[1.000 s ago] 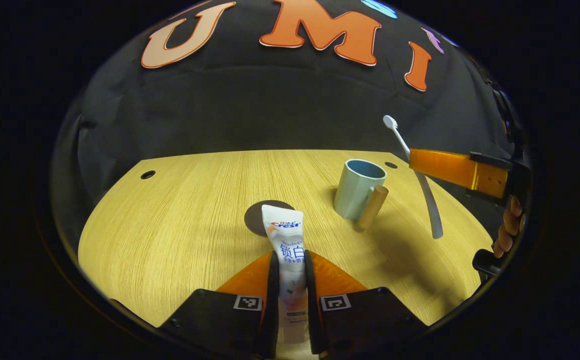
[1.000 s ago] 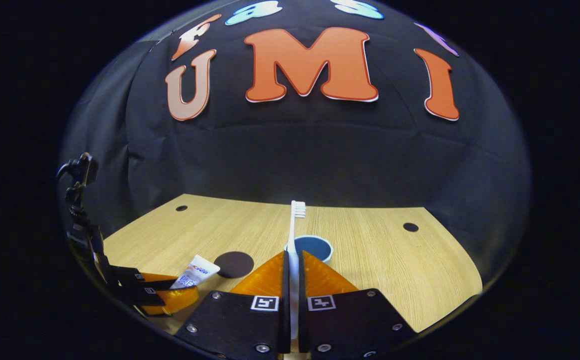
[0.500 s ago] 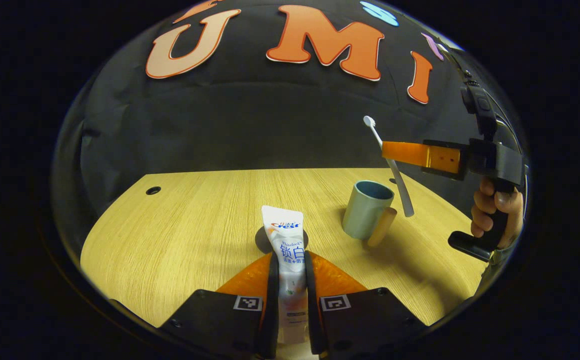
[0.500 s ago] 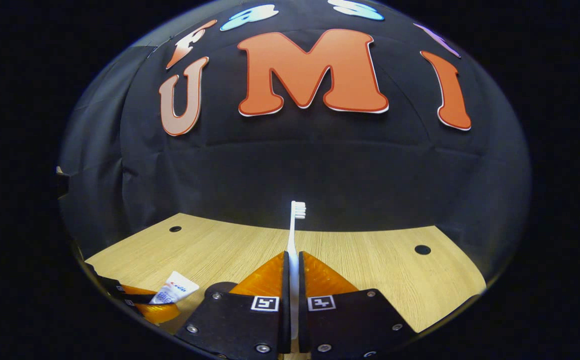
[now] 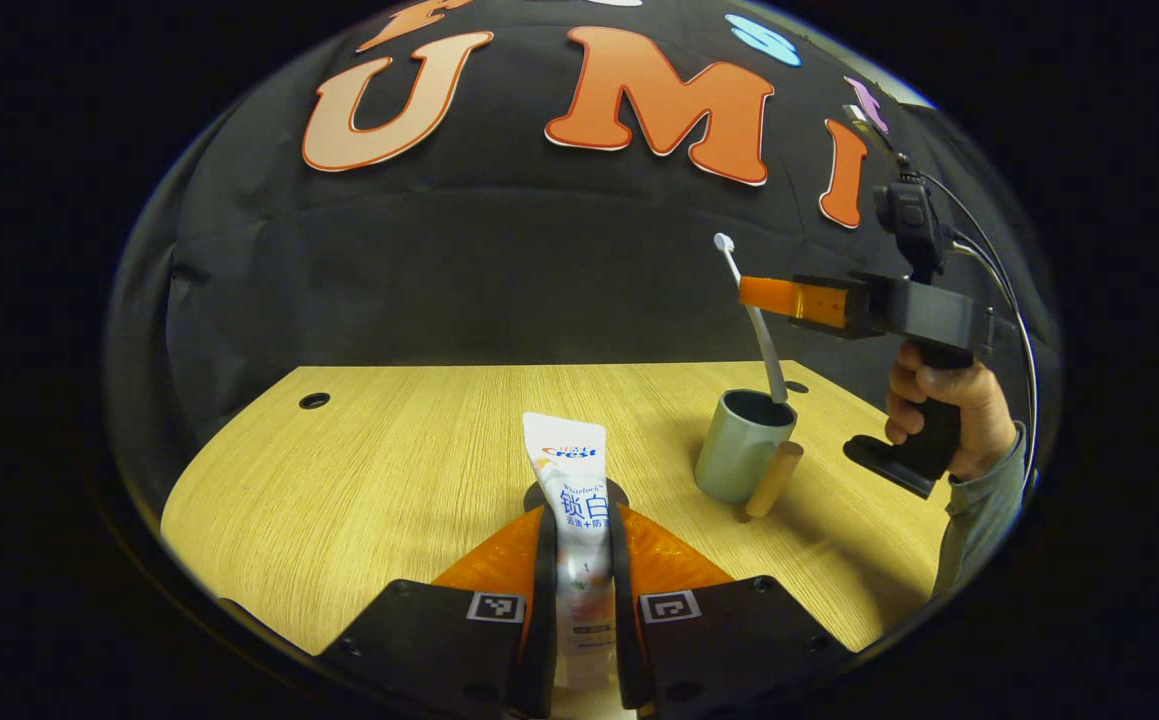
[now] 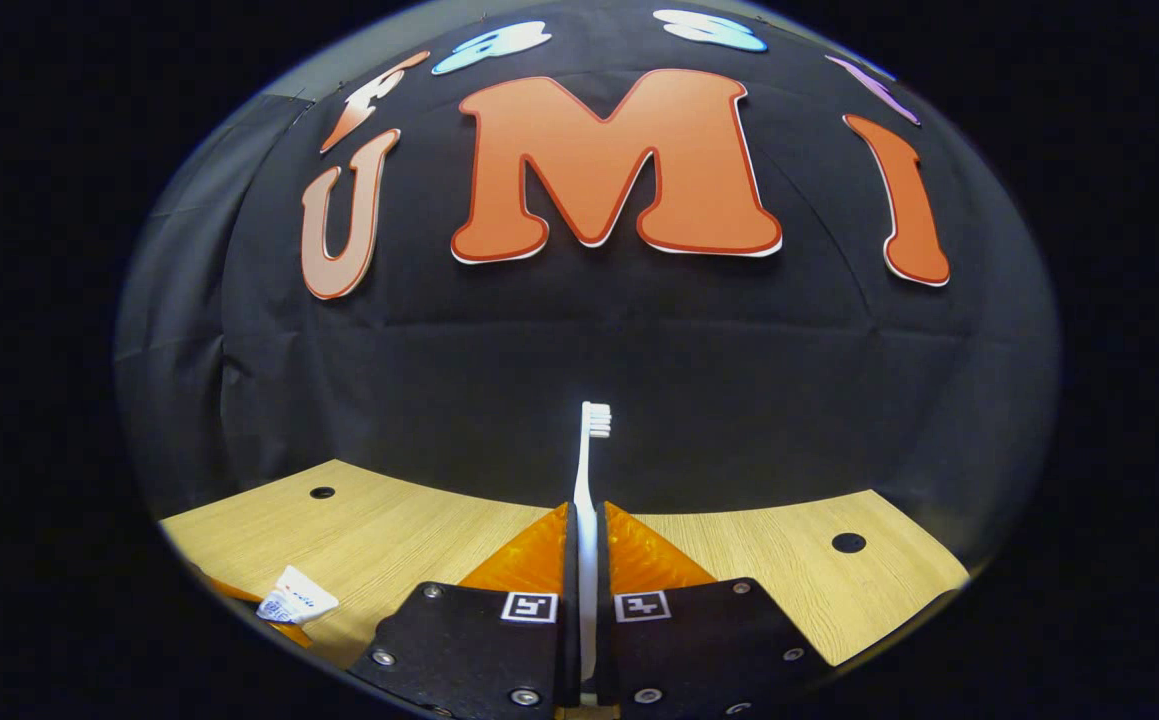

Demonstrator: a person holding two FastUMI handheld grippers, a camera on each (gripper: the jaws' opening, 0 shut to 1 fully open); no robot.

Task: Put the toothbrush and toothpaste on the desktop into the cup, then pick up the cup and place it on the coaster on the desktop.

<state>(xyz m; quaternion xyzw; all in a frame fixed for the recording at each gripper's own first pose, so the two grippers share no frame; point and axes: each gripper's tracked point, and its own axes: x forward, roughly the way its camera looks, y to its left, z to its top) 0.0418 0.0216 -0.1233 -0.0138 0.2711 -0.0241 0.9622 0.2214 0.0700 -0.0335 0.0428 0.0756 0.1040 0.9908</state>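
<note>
- The left gripper [image 5: 579,560] has its orange fingers clamped on a white toothpaste tube [image 5: 571,490], which stands up between them above the wooden desktop [image 5: 379,470].
- Printing on the tube shows a blue and red logo and some blue characters; they're too small to make out with certainty.
- The right gripper [image 6: 587,560] is squeezed on the white toothbrush [image 6: 587,470], bristle head pointing up.
- In the left gripper view, the right gripper [image 5: 761,292], carried by a hand [image 5: 939,410], holds the toothbrush [image 5: 754,320] nearly upright, its lower end dipping into the mouth of the grey-green cup [image 5: 741,455].
- The cup stands on the desktop, its wooden handle [image 5: 774,478] facing the camera.
- The dark round coaster [image 5: 537,493] lies behind the tube, mostly hidden.
</note>
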